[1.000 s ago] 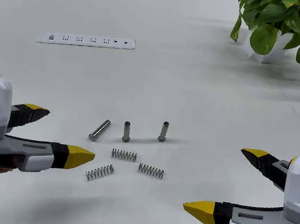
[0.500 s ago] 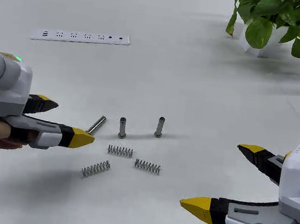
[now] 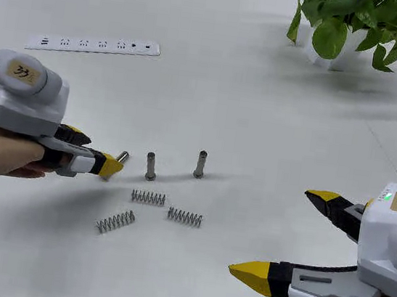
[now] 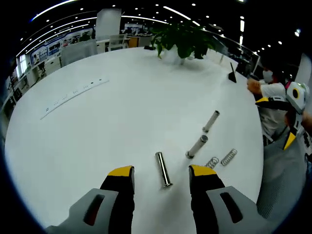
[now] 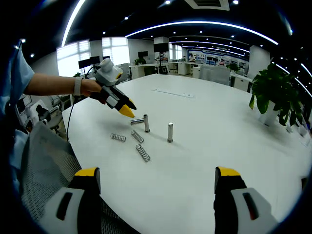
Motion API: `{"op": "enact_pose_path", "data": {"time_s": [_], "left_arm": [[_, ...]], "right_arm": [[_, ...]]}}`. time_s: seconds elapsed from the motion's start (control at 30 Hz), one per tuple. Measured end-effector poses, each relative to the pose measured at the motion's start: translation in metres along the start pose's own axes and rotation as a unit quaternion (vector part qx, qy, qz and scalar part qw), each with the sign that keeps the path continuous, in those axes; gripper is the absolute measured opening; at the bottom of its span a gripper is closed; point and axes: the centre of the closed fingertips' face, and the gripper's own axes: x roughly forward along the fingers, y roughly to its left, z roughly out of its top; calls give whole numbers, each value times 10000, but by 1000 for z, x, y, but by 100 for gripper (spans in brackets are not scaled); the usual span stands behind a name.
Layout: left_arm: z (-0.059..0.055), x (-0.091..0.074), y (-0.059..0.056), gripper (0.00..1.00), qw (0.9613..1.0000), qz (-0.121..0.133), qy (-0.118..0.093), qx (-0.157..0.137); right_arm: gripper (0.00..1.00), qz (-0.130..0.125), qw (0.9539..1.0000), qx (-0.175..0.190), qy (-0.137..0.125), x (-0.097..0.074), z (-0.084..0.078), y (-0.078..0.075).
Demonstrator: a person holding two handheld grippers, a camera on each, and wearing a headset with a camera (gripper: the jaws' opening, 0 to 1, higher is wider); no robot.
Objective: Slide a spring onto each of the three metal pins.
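Springs (image 3: 148, 197), three in all, lie loose on the white surface (image 3: 245, 125) just in front of the pins (image 3: 151, 166). Two pins stand upright. The third pin (image 4: 163, 169) lies flat between the spread jaws of the left gripper (image 3: 99, 151), ungrasped. The right gripper (image 3: 279, 234) hovers well apart, released, jaws spread wide.

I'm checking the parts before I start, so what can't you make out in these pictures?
Head view: lying silver metal pin mostly hidden behind the yellow tip of the left gripper.
Head view: green potted plant cut off by the top and right edges.
Head view: white power strip, socket markings too small to read.
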Motion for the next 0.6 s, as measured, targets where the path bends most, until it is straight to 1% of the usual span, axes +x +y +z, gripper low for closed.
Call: {"op": "enact_pose_path", "data": {"time_s": [0.17,0.3,0.4,0.47,0.53,0.57,0.6], "left_arm": [[0,18,4,38,9998,28,169,-121],[-3,26,2,34,9992,55,349,-167],[-3,30,0,33,9990,53,415,-133],[-3,33,0,31,9987,118,484,-52],[-6,35,1,31,9975,220,640,195],[-6,34,1,31,9971,229,671,285],[-6,33,1,30,9959,300,756,403]], "right_arm": [[99,22,10000,0,13,1,-1,2],[99,24,10000,0,-5,1,0,3],[99,24,10000,4,-10,0,0,3],[99,45,10000,25,-12,0,0,4],[99,40,10000,34,-10,0,0,4],[99,40,10000,29,-10,0,0,4],[99,41,10000,36,-6,0,0,4]]}}
